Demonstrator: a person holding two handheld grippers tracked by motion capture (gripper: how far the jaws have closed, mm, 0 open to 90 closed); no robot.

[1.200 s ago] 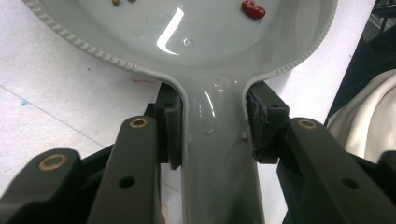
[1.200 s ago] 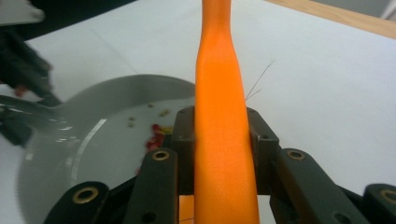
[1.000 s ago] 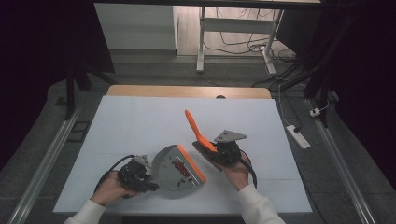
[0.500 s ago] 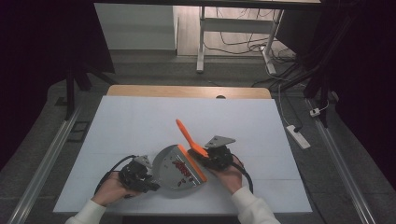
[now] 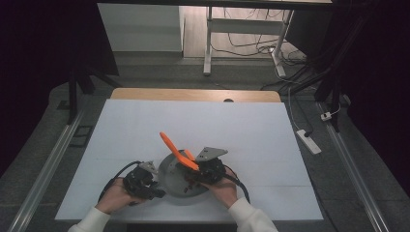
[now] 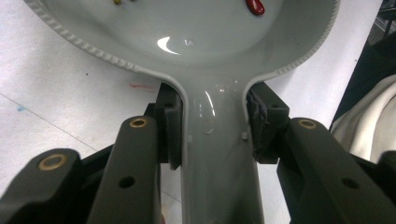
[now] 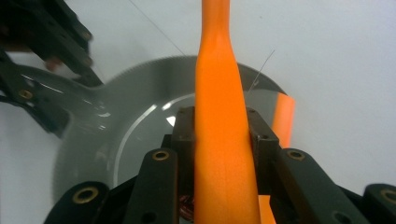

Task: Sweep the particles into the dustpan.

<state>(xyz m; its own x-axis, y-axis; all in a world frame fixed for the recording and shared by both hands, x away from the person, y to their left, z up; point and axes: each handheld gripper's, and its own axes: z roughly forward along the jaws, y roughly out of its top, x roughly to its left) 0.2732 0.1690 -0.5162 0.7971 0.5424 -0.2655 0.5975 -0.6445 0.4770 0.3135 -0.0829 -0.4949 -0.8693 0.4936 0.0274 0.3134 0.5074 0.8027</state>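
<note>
**Tech A:** Describe the work surface.

**Tech B:** One white table point(image 5: 241, 121) with a wooden strip along its far edge. A dark floor surrounds it, with a white power strip point(image 5: 307, 141) lying to the right and loose cables beyond the far end.

**Tech A:** Item count on the table?

**Tech B:** One grey pan point(image 5: 171, 176) with a ribbed rim, at the near centre. One orange spatula point(image 5: 178, 152), raised at a slant above the pan. Inside the pan, the left gripper view shows one red bean point(image 6: 255, 6) and small yellow bits at the top edge; their number cannot be told.

**Tech A:** Gripper status?

**Tech B:** Two grippers. The left gripper point(image 5: 145, 181) is clamped on the pan handle point(image 6: 217, 154), one pad on each side. The right gripper point(image 5: 200, 169) is clenched on the spatula's handle, which runs up between its jaws over the pan.

**Tech A:** Obstructions?

**Tech B:** The right gripper and its grey plate cover the pan's right portion in the high view. The rest of the tabletop carries nothing.
</note>
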